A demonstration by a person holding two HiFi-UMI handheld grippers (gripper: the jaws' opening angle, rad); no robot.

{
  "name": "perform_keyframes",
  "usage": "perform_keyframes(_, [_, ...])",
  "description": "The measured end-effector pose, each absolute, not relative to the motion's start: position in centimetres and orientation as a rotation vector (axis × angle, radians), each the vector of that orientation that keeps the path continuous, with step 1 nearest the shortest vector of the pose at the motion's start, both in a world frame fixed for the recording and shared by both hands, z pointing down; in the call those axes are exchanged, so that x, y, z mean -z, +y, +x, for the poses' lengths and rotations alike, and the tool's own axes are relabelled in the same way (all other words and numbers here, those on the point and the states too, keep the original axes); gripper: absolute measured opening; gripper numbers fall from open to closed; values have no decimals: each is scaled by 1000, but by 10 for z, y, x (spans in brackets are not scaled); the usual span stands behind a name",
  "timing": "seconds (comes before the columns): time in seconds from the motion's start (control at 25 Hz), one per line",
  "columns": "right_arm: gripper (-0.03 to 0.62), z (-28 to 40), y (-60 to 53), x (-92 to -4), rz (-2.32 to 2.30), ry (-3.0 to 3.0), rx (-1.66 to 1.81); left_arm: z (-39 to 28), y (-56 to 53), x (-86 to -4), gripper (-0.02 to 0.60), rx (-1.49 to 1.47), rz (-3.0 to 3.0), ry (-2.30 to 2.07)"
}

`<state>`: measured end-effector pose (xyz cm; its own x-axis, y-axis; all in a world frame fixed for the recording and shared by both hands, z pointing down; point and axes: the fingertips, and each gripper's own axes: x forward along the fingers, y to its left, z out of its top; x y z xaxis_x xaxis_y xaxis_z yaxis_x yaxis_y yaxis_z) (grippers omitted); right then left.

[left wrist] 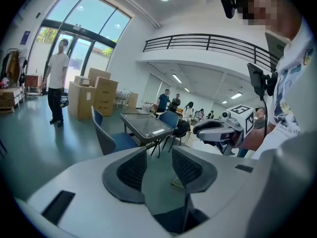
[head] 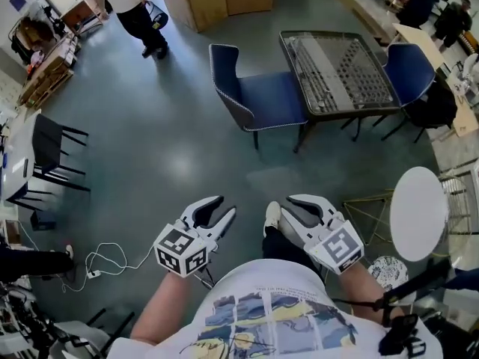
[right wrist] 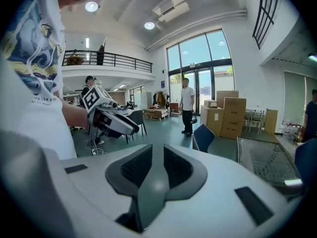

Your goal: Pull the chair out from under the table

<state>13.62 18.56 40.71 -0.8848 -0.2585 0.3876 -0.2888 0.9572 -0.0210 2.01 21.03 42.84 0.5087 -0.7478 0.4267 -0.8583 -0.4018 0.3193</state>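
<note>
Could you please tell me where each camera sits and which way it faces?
Head view: on the head, steeply down at chair and table; left gripper, right gripper show.
Left gripper view: on it, along parted jaws toward chair; right gripper shows.
Right gripper view: on it, toward chair; left gripper, shirt show.
All share chair, table.

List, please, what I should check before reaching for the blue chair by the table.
1. Left gripper jaws apart, nothing between: ok.
2. Right gripper jaws apart, nothing between: ok.
3. Blue chair within reach: not ok, both grippers are well short of it.
4. Way to the chair unobstructed: ok.
5. Chair legs free of the table legs: cannot tell.
</note>
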Motion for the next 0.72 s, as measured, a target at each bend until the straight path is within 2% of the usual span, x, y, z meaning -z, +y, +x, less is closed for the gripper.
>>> perform_keyframes(0.36, [55,150,18,-397,478,-2689,-65,-5,24,-424,172,-372,2212,-1348])
perform_keyframes(0.72, [57,110,-61,-427,622,-2602,-174,-111,-123,-480,204,-473,2102,-1404])
